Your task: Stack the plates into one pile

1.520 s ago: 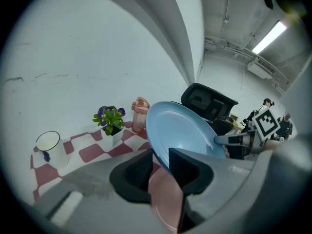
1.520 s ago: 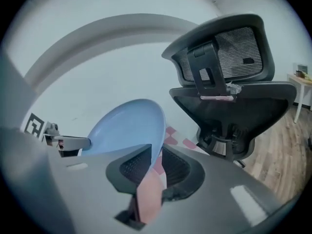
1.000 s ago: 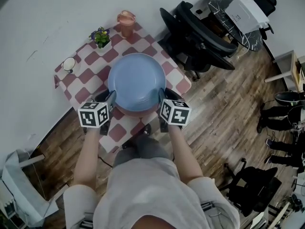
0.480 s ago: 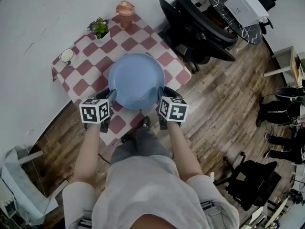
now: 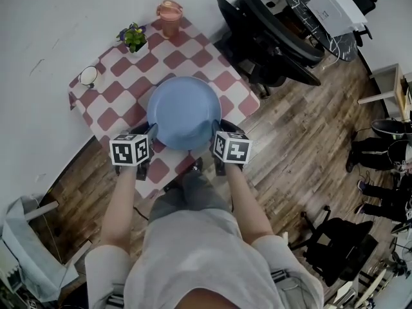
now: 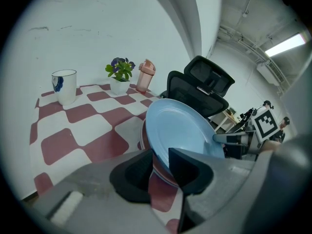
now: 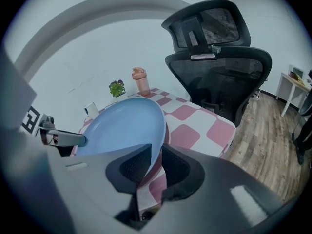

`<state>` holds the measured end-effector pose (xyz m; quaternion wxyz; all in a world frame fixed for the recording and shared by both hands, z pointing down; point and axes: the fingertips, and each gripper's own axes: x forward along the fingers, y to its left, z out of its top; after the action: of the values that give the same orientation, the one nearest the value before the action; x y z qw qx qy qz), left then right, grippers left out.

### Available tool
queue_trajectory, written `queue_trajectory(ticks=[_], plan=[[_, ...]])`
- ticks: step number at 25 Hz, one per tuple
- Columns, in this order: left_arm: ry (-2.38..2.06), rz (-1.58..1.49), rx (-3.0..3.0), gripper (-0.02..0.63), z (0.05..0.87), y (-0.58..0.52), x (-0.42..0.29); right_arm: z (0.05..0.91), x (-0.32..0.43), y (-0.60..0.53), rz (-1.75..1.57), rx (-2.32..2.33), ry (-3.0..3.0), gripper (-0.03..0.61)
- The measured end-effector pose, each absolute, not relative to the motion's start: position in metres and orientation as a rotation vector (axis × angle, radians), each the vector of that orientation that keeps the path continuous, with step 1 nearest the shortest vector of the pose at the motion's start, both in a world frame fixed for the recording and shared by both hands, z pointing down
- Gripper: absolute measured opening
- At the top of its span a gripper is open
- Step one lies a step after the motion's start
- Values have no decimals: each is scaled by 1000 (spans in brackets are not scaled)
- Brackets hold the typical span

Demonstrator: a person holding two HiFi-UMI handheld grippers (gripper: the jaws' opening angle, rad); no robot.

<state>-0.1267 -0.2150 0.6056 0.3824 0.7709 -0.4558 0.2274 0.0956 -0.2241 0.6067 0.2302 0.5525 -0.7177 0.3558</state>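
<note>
A large blue plate (image 5: 183, 111) lies level over the red-and-white checkered table (image 5: 116, 95), held at its near rim from both sides. My left gripper (image 5: 152, 131) is shut on the plate's left edge, and the rim runs between its jaws (image 6: 160, 162). My right gripper (image 5: 217, 129) has the right edge between its jaws (image 7: 157, 162), which are opening slightly while the rim still touches a pad. A pink-rimmed plate (image 6: 158, 178) sits directly under the blue one, and its edge (image 7: 154, 172) also shows in the right gripper view.
A white mug (image 5: 87, 76) stands at the table's left corner, a small potted plant (image 5: 134, 38) and a pink bottle (image 5: 169, 11) along the far edge by the wall. A black office chair (image 5: 270, 37) stands close to the table's right side.
The blue plate has come down slightly and now covers the pink plate, whose near rim showed below it a second ago. Both grippers stayed at its edges.
</note>
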Motion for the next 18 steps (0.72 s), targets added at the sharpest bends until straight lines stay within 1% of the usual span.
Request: queue_trajectory(ticks=[9,18], plan=[[-1155,598,1928,115,621,-215,-126,620,96,-226,989,1487,-1951,72],[-1180,625,1951,127,623,-215,-127,620,94,-225,917,1452,-1936,86]])
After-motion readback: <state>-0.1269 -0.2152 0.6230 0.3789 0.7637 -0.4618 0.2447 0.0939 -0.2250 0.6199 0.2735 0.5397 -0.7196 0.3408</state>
